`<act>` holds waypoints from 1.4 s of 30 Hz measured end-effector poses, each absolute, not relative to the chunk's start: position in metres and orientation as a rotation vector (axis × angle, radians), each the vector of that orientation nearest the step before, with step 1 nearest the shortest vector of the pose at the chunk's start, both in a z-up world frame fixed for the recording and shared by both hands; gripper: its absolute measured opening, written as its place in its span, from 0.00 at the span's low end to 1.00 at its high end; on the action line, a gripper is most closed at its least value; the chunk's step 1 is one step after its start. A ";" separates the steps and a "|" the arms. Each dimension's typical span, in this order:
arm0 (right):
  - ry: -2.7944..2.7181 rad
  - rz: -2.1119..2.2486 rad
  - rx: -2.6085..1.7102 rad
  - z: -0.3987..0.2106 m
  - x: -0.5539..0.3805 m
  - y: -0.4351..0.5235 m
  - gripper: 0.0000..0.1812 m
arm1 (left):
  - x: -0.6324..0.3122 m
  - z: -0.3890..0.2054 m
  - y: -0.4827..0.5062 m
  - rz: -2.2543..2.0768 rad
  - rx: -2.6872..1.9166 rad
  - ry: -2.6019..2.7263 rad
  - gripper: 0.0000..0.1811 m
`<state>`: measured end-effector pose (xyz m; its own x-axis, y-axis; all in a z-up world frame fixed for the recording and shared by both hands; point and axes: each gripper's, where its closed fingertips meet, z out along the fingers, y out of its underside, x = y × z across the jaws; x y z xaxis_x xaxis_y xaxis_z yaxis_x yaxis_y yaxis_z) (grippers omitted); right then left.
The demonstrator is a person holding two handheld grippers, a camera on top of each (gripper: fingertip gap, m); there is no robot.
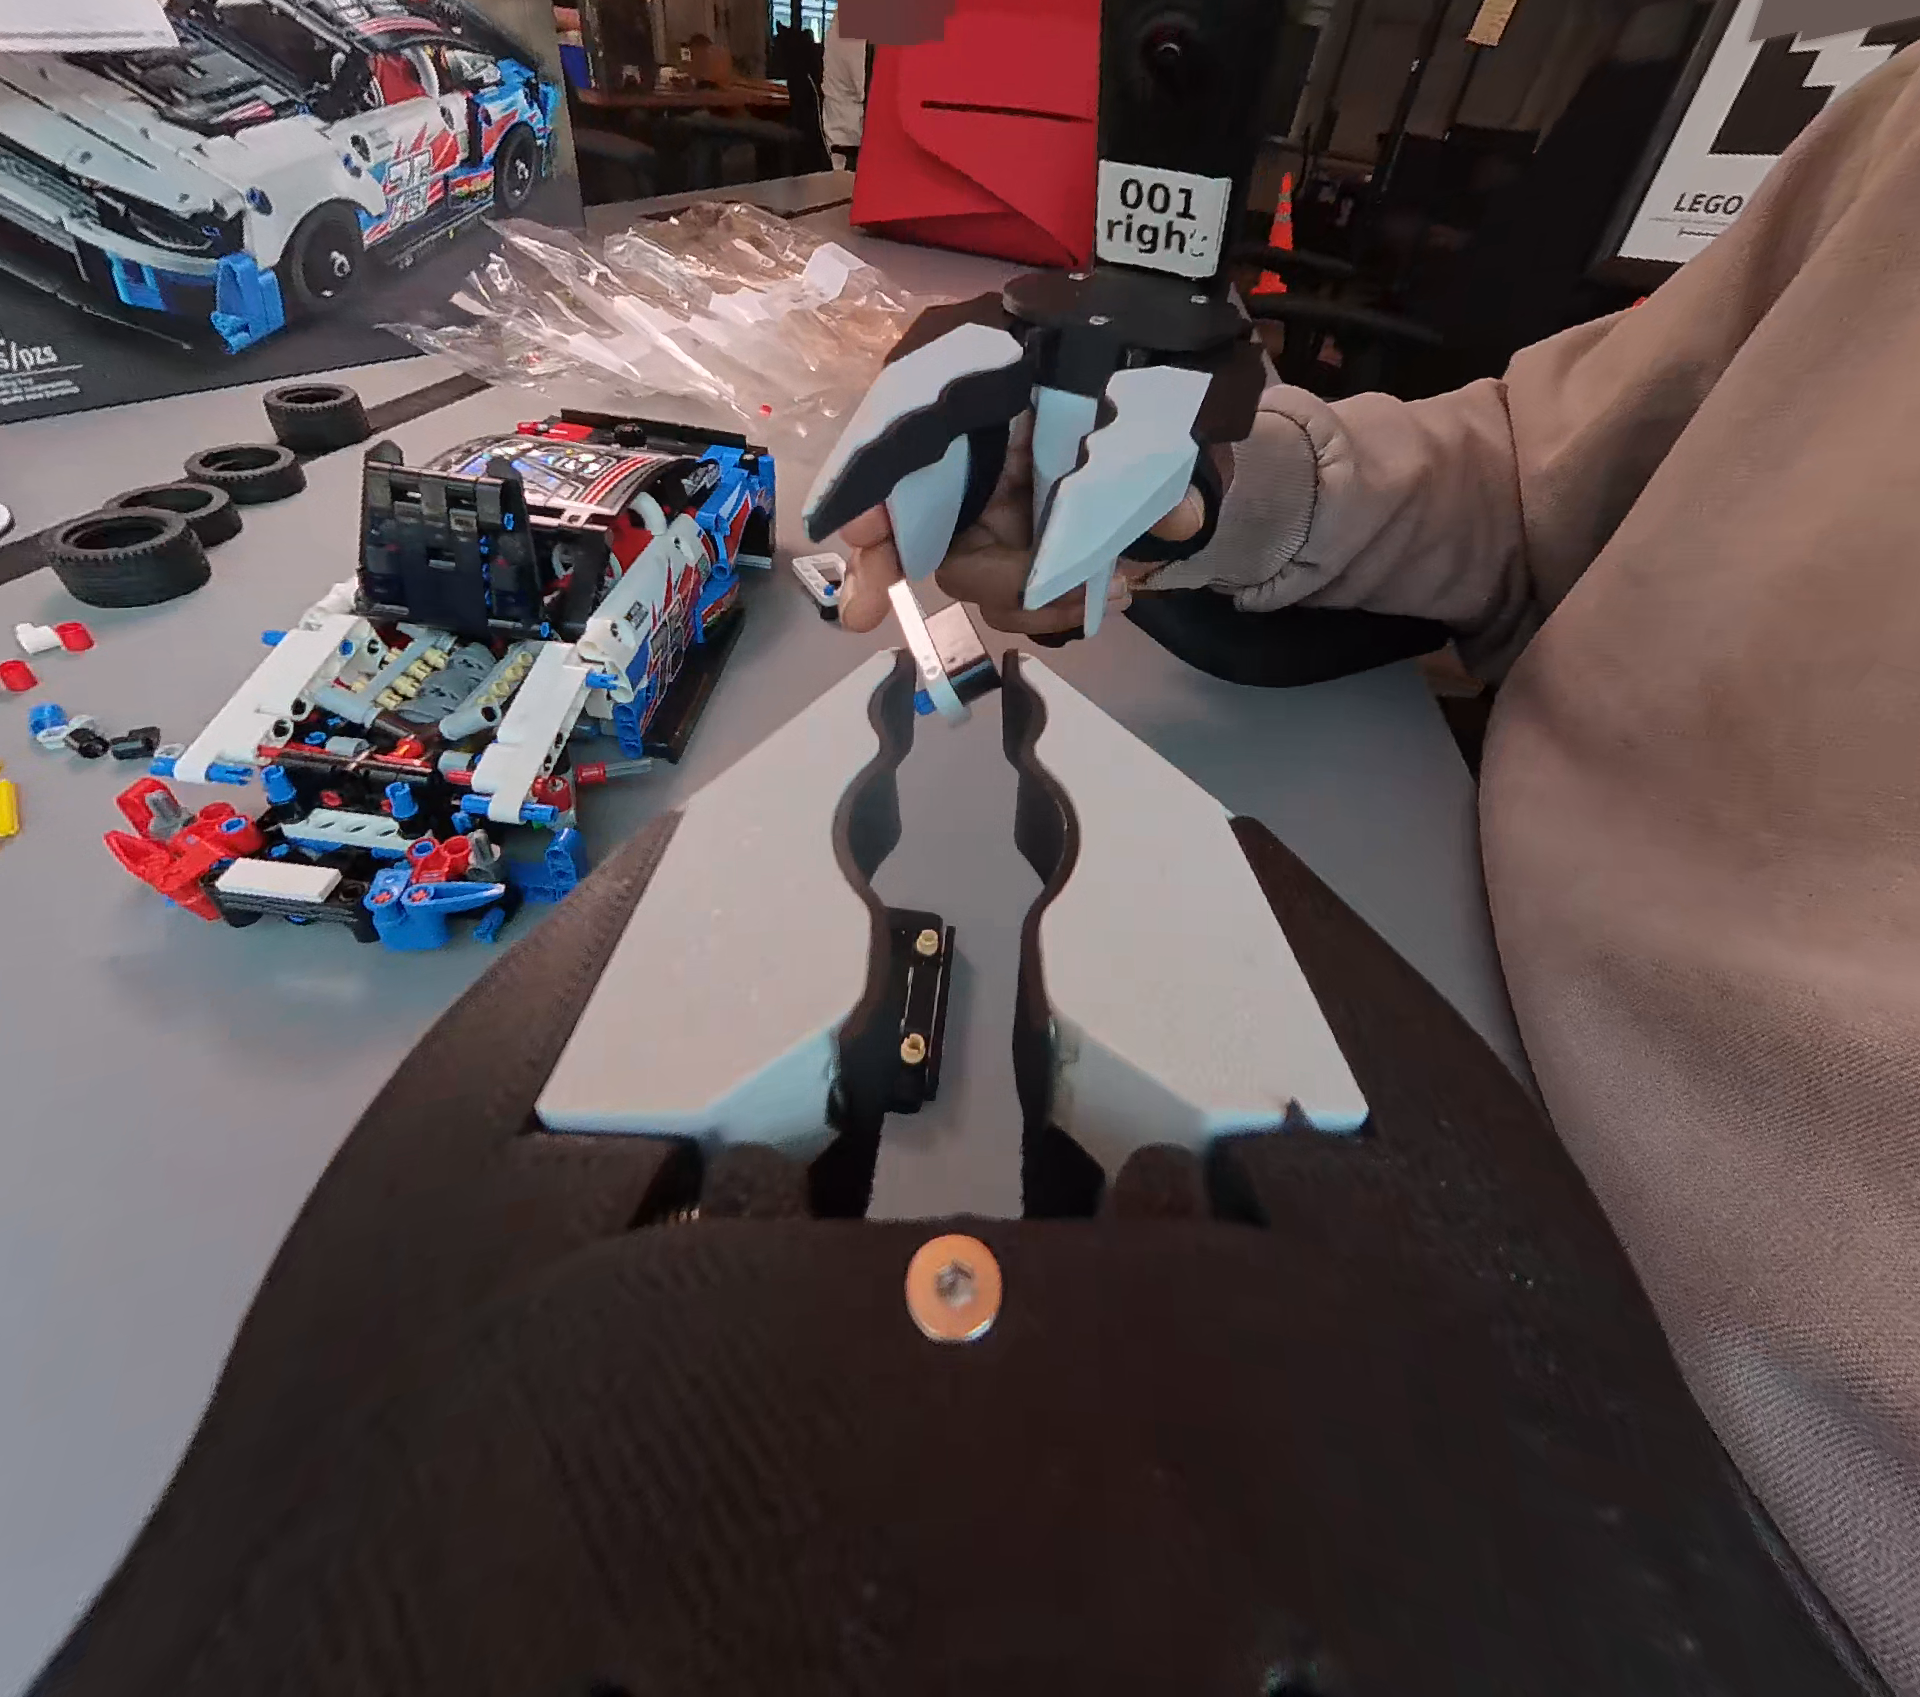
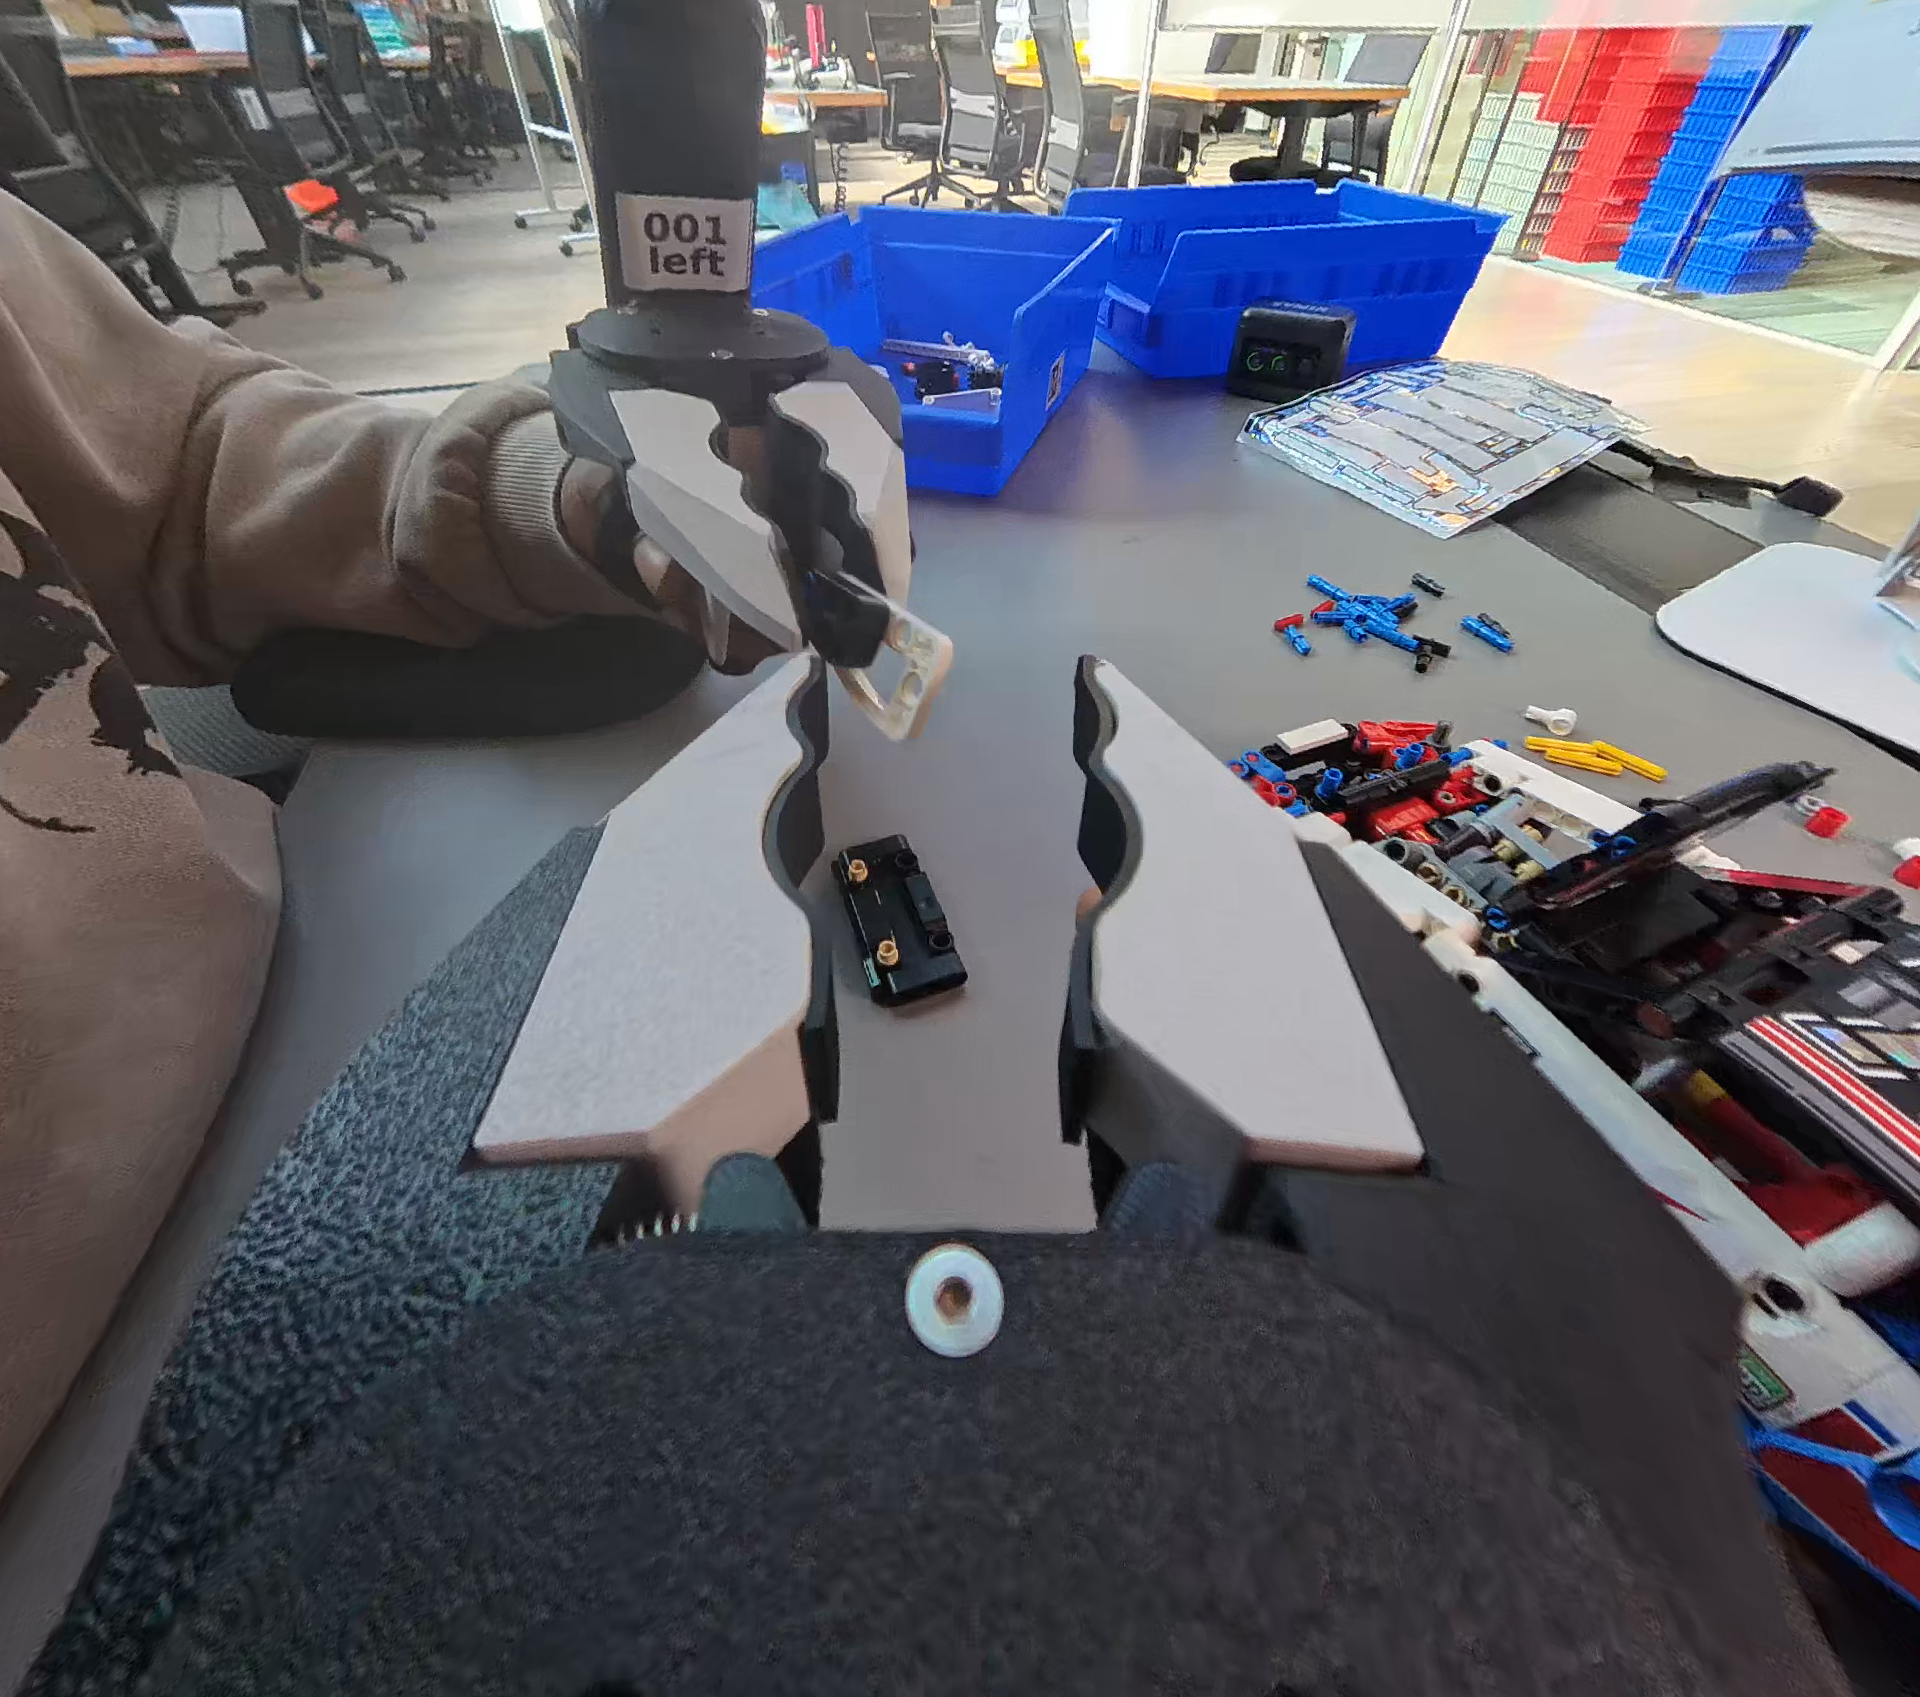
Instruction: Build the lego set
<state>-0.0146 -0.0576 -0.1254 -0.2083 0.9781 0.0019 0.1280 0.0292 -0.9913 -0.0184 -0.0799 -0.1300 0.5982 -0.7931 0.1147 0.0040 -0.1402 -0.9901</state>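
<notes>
My left gripper [image 1: 953,671] is shut on a small white Lego frame piece [image 1: 935,660] with a black and blue part and holds it above the table; it also shows in the right wrist view [image 2: 906,668]. My right gripper [image 2: 948,676] is open and empty, facing the left one [image 2: 821,639] with its tips close to the held piece. A black Lego piece with tan pins [image 2: 899,930] lies flat on the grey table [image 2: 1143,567] below both grippers. The partly built Lego car [image 1: 468,681] stands to the left of the left gripper.
Several black tyres [image 1: 125,551] and loose small parts lie left of the car. The set's box [image 1: 260,120], empty plastic bags [image 1: 675,307] and a red carton [image 1: 987,89] stand behind. Blue bins [image 2: 935,338], a sticker sheet [image 2: 1434,442] and blue pins [image 2: 1371,613] lie beyond. Less than 4 cm separates the two grippers' tips.
</notes>
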 end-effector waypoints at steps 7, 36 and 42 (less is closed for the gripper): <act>-1.578 1.431 -1.161 -0.131 -0.013 -0.087 0.10 | -0.006 -0.124 -0.091 -0.847 -1.516 0.737 0.08; -1.477 1.493 -1.230 -0.128 -0.012 -0.069 0.08 | -0.030 -0.135 -0.077 -1.068 -1.681 0.513 0.07; -1.475 1.325 -1.248 -0.140 -0.015 -0.053 0.13 | -0.055 -0.136 -0.064 -1.297 -1.711 0.225 0.07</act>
<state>-0.0153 -0.0531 -0.1397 -0.2158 0.9746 -0.0603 0.1636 -0.0248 -0.9862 -0.0546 -0.0640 -0.1363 0.4218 -0.6285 0.6534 0.3716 -0.5375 -0.7570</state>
